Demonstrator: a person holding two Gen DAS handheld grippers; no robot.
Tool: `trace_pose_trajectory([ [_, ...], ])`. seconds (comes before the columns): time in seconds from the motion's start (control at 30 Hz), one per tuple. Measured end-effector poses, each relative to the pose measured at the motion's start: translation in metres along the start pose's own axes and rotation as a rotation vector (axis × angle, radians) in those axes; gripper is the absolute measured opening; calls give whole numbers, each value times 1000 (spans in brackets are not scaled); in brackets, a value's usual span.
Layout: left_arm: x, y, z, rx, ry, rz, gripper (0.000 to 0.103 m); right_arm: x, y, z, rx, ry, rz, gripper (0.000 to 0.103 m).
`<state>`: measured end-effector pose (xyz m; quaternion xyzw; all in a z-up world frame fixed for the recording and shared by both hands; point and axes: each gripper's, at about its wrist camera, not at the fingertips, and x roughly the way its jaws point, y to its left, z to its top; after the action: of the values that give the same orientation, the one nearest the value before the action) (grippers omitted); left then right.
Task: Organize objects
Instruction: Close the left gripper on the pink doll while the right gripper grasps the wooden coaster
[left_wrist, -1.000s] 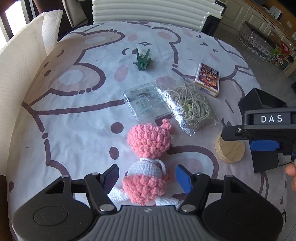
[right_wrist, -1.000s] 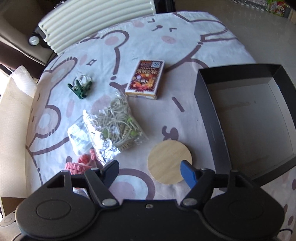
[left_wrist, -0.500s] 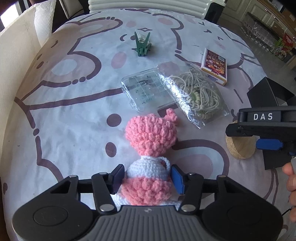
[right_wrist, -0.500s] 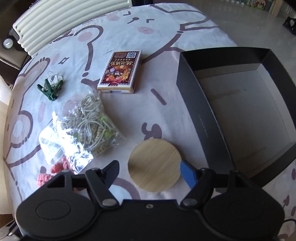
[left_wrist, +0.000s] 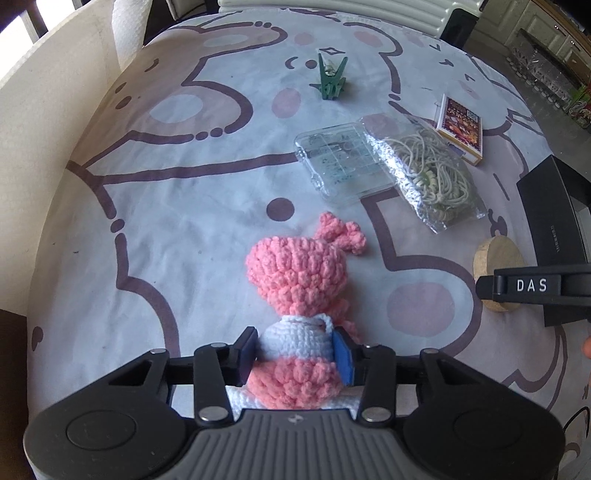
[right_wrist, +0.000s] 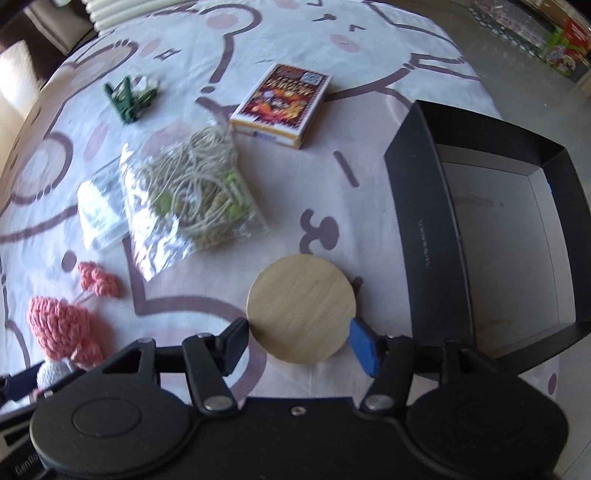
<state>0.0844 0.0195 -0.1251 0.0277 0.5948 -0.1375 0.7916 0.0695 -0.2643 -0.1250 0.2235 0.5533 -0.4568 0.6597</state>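
Observation:
A pink and white crochet doll (left_wrist: 295, 280) lies on the bear-print cloth; it also shows in the right wrist view (right_wrist: 62, 328). My left gripper (left_wrist: 295, 354) is shut on the doll's white waist. A round wooden disc (right_wrist: 301, 314) lies between the fingers of my right gripper (right_wrist: 301, 339), which is open around its near half; whether the pads touch it I cannot tell. An open black box (right_wrist: 491, 236) stands just right of the disc. In the left wrist view the right gripper (left_wrist: 535, 288) hangs over the disc (left_wrist: 498, 258).
A clear bag of cord (right_wrist: 192, 199) overlaps a clear plastic case (left_wrist: 340, 162). A card box (right_wrist: 282, 103) and a green clip (right_wrist: 129, 98) lie farther back. A cream wall (left_wrist: 44, 122) borders the left side. The table's right edge drops to the floor.
My left gripper moved forward and closed on the doll's waist. My right gripper moved forward and down until the wooden disc sat between its open fingers.

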Motion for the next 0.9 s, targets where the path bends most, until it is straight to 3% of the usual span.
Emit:
trace_pose_trajectory([
  [0.17,-3,6,-6,14,15,41,45,-7,20,-11,-95,13,32,52],
  [0.23,-4,8,-8,9,18,47,44,-9,28,-15,-123,20,68,50],
  [0.33,-5,12,-10,0,19,51,45,-7,35,-18,-127,82,190,34],
  [0.4,-6,15,-11,-12,16,56,45,-12,33,-14,-108,60,189,36],
  [0.53,-8,19,-10,-40,5,46,46,-20,13,-2,-2,-44,161,59],
  [0.77,-9,16,-7,-29,-17,41,45,-7,-18,-2,287,-45,110,85],
  [0.9,-8,15,-7,-13,-32,45,46,3,-28,-10,461,-6,96,89],
])
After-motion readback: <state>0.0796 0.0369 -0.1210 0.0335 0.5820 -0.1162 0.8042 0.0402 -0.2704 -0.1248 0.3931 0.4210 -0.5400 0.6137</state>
